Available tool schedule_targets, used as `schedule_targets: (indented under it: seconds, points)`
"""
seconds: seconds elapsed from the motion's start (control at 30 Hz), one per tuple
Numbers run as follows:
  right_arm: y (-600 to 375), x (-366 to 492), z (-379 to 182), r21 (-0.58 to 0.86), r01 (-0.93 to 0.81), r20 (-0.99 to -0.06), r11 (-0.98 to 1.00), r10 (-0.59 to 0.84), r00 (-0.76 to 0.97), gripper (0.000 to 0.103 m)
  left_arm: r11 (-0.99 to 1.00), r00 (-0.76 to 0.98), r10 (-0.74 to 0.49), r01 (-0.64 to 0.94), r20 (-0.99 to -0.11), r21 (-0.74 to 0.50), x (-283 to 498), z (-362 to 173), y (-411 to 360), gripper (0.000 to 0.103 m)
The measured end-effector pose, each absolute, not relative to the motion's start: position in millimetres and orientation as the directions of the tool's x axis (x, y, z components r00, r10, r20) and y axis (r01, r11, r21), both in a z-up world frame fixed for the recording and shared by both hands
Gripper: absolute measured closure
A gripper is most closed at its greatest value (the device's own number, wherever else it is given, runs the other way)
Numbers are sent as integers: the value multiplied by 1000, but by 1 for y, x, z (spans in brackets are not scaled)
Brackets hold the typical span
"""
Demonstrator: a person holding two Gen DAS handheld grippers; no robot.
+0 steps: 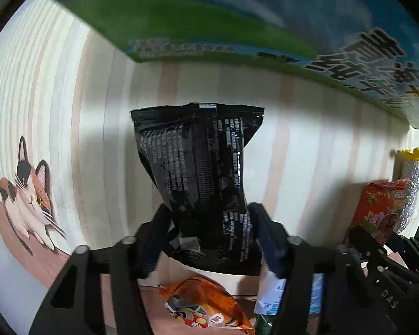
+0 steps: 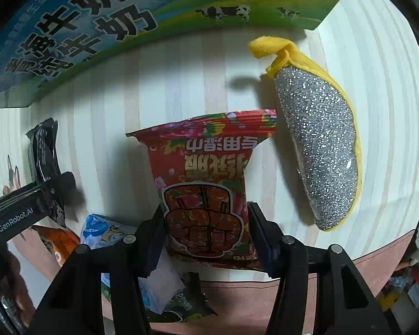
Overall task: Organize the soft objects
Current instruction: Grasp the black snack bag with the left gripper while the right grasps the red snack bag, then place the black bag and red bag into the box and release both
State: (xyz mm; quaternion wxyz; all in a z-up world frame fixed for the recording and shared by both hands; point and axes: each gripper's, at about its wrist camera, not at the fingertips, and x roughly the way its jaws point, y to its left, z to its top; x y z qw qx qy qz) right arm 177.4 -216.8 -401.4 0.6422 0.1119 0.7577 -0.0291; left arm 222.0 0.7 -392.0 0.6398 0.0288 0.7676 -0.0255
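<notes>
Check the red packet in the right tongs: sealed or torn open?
Sealed at the end in view: the red packet's crimped far edge is intact. The near end lies behind the right tongs, so cannot tell there.

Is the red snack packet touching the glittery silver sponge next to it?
Cannot tell. In the right wrist view the red packet has its top corner meeting the sponge's edge, but overlap or real contact can't be separated.

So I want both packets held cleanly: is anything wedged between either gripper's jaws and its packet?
Nothing visible: the left gripper grips the black packet directly, the right gripper the red packet.
</notes>
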Motion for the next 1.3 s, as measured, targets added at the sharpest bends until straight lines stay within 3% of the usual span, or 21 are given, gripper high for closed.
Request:
schedule_targets:
  seconds: [0.4, 0.7, 0.93, 1.13, 1.3]
  points:
    - [-215, 173, -392, 125, 217, -978, 968, 158, -140, 54, 997, -170, 14, 83, -985, 0, 220, -357, -16, 64]
    - [-235, 159, -274, 317, 185, -948, 930, 317, 34, 54, 978, 16, -153, 146, -988, -149, 195, -215, -33, 64]
    - [-260, 204, -179, 362, 134, -923, 922, 335, 189, 54, 949, 123, -238, 238, -963, -205, 254, -140, -62, 64]
    - [-270, 277, -196, 292, 158, -950, 943, 267, 165, 54, 959, 91, -219, 206, -971, -197, 354, -157, -72, 64]
    - [-269, 321, -261, 212, 187, -977, 959, 207, 47, 54, 968, 1, -160, 198, -987, -156, 419, -210, -82, 64]
